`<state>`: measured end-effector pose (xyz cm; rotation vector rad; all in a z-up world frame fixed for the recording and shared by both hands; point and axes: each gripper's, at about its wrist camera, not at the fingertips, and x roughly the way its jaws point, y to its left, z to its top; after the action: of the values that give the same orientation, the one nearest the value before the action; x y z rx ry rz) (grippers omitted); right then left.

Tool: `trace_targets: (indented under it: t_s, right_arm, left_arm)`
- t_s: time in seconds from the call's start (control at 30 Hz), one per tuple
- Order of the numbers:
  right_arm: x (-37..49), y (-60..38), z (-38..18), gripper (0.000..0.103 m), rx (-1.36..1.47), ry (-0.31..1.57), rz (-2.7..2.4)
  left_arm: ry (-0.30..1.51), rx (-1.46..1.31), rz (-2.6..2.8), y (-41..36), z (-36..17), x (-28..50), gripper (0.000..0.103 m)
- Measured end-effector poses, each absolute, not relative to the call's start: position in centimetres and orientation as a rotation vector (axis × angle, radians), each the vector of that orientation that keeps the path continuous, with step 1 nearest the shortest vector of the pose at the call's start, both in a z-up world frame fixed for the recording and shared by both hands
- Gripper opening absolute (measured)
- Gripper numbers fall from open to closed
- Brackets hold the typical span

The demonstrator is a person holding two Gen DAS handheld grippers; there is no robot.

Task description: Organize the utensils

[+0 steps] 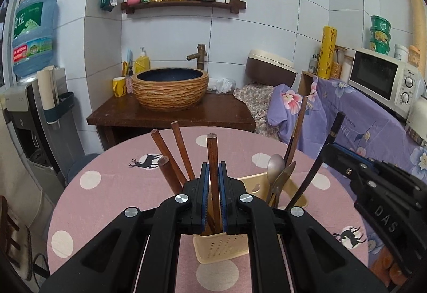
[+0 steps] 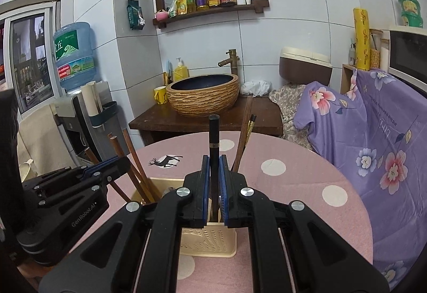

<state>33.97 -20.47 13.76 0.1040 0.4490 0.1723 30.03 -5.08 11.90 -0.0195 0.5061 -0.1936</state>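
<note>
the left gripper (image 1: 213,186) is pinching a brown wooden chopstick (image 1: 212,159) mid-shaft, its jaws pressed on it; the right gripper (image 2: 213,181) is clamping a black chopstick (image 2: 214,143) likewise. both sticks are standing in the beige perforated holder (image 2: 208,239) on the tabletop (image 2: 293,186). they are looking light, stiff and slick, likely to pivot.

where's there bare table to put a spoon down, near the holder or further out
Bare pink tablecloth lies left of the beige utensil holder and behind it toward the deer print. The holder itself is crowded: both grippers, chopsticks and spoons fill it.
</note>
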Motion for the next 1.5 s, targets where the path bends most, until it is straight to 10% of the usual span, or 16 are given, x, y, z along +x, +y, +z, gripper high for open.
trace_targets:
  t_s: [0.3, 0.37, 0.43, 0.63, 1.5]
  right_arm:
    - [33.4, -20.7, 13.7, 0.012, 0.114, 0.434, 0.198]
    - [32.8, -20.9, 13.6, 0.031, 0.112, 0.415, 0.193]
    - [31.7, -21.1, 13.5, 0.059, 0.11, 0.376, 0.172]
    - [27.1, -21.7, 12.6, 0.084, 0.069, 0.288, 0.082]
    - [5.6, -18.6, -0.9, 0.097, -0.034, 0.267, 0.025]
  left_arm:
    - [0.494, -0.02, -0.215, -5.1, 12.1, 29.2, 0.01]
    - [0.477, -0.02, -0.221, -4.9, 12.2, 28.4, 0.028]
    - [0.439, -0.034, -0.208, -4.5, 12.3, 27.2, 0.069]
    - [0.288, -0.065, -0.18, -2.7, 11.5, 21.9, 0.098]
    - [0.27, -0.195, -0.01, 3.6, 0.1, 3.7, 0.098]
